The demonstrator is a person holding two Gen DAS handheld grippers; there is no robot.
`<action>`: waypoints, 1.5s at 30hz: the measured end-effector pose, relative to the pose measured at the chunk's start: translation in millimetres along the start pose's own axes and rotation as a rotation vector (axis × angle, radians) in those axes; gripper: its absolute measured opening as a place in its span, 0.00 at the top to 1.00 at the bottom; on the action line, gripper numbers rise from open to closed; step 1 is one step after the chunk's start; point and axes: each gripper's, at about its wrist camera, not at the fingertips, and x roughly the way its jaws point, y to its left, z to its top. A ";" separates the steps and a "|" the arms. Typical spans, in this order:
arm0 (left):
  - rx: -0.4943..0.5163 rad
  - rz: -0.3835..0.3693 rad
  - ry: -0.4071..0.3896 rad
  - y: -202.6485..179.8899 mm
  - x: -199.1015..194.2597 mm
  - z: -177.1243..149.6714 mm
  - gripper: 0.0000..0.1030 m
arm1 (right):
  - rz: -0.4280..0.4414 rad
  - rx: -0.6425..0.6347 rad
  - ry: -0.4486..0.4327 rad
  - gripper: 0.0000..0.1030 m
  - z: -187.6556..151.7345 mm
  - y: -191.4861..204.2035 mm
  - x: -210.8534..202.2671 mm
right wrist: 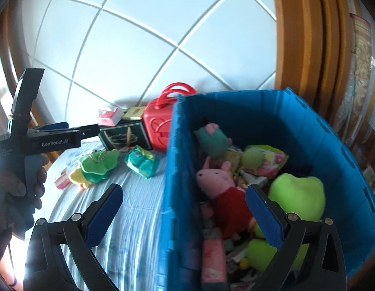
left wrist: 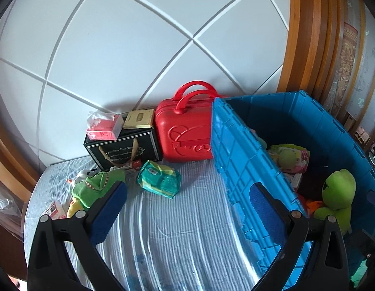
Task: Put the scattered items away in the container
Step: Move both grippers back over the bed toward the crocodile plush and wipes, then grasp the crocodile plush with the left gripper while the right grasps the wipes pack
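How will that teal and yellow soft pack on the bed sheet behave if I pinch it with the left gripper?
The teal and yellow soft pack looks crinkled and pillowy, so it will likely squash and sag rather than stay stiff. Its glossy wrapper may slip between the pads. Lying flat on the striped sheet, it should slide when pushed, not roll.

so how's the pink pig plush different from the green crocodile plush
The pink pig plush already lies inside the blue crate; the green crocodile plush still lies on the striped bedsheet, left of the crate. The pig is pink with a red dress; the crocodile is green with yellow parts. The pig sits among other toys; the crocodile lies in the open. Both are soft toys, and neither tool holds either.
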 end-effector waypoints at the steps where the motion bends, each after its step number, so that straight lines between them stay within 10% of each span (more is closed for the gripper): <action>1: -0.003 0.007 0.008 12.2 2.4 -4.7 0.00 | 0.000 -0.006 0.003 0.01 0.1 10.4 4.5; 28: -0.107 0.137 0.145 246.5 167.3 -79.5 0.00 | 0.098 -0.150 0.144 0.00 -39.8 176.6 286.2; 45: 0.188 0.204 0.269 273.2 342.5 -96.2 0.00 | -0.012 -0.290 0.212 0.01 -59.9 191.0 472.4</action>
